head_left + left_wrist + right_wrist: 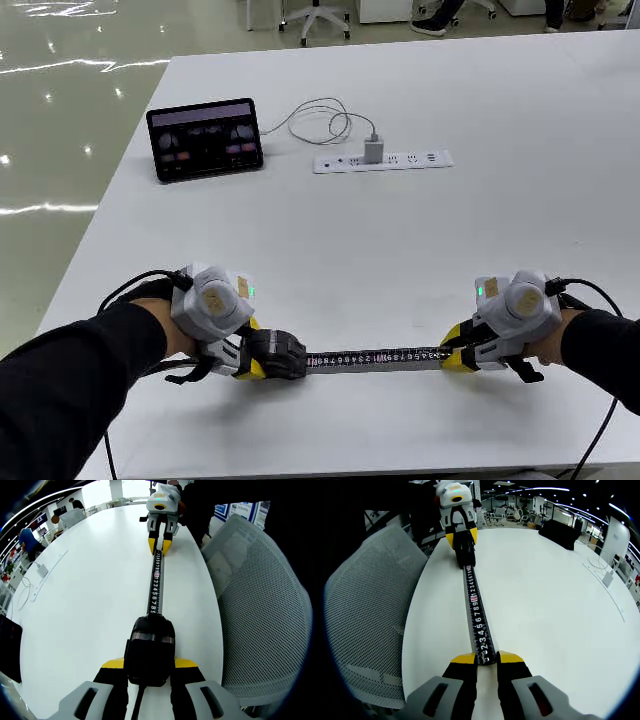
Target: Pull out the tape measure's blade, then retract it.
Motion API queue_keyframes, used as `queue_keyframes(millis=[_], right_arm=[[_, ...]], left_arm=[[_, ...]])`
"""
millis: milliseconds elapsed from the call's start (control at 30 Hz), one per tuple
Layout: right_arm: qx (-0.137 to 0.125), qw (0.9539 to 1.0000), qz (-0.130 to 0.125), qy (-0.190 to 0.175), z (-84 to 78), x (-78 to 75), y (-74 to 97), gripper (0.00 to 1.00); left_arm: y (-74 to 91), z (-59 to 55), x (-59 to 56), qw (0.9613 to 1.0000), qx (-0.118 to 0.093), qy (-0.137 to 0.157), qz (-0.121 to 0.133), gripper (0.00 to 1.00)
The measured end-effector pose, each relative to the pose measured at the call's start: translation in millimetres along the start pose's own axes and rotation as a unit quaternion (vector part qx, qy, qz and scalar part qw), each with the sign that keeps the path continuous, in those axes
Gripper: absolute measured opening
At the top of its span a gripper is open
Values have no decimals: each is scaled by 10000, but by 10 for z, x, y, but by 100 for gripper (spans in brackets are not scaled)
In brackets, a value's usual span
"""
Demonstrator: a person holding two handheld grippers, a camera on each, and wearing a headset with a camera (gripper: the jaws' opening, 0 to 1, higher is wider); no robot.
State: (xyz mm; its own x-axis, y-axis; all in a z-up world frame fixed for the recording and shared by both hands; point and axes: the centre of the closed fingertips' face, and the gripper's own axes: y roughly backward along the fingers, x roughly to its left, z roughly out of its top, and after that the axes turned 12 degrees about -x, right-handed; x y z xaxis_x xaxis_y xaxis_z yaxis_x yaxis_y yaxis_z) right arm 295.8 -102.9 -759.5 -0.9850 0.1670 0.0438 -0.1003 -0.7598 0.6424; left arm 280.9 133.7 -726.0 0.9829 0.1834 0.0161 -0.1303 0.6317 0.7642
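Note:
A black tape measure case (274, 354) lies near the table's front edge, and my left gripper (246, 358) is shut on it. In the left gripper view the case (149, 647) sits between the yellow-tipped jaws. The black blade (375, 357) with white numbers runs flat along the table to my right gripper (452, 352), which is shut on the blade's end. In the right gripper view the blade (476, 615) stretches from the jaws to the case (464, 550) held by the other gripper. The blade (155, 582) lies straight.
A dark tablet (204, 138) stands at the back left of the white table (400, 220). A white power strip (382, 160) with a plugged charger and coiled cable lies behind the middle. A mesh chair (260, 610) stands at the table's near edge.

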Motion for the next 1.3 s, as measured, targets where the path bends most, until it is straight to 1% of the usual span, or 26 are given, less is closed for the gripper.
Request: queue_keyframes(millis=[233, 467, 733, 967, 1300], right_arm=[[-58, 10000, 3, 8, -12, -8, 20, 10], [-79, 10000, -6, -10, -38, -12, 50, 9], [-35, 10000, -21, 9, -63, -9, 82, 9], [-19, 10000, -49, -55, -113, -22, 145, 9], [-15, 9999, -75, -128, -145, -26, 202, 9]], left_arm=[[-6, 3, 0, 10000, 40, 5, 0, 28], [-7, 1, 2, 10000, 37, 34, 23, 28], [-3, 1, -3, 10000, 32, 40, 66, 28], [-6, -3, 8, 10000, 40, 47, 56, 28], [-8, 0, 2, 9999, 42, 53, 80, 28]])
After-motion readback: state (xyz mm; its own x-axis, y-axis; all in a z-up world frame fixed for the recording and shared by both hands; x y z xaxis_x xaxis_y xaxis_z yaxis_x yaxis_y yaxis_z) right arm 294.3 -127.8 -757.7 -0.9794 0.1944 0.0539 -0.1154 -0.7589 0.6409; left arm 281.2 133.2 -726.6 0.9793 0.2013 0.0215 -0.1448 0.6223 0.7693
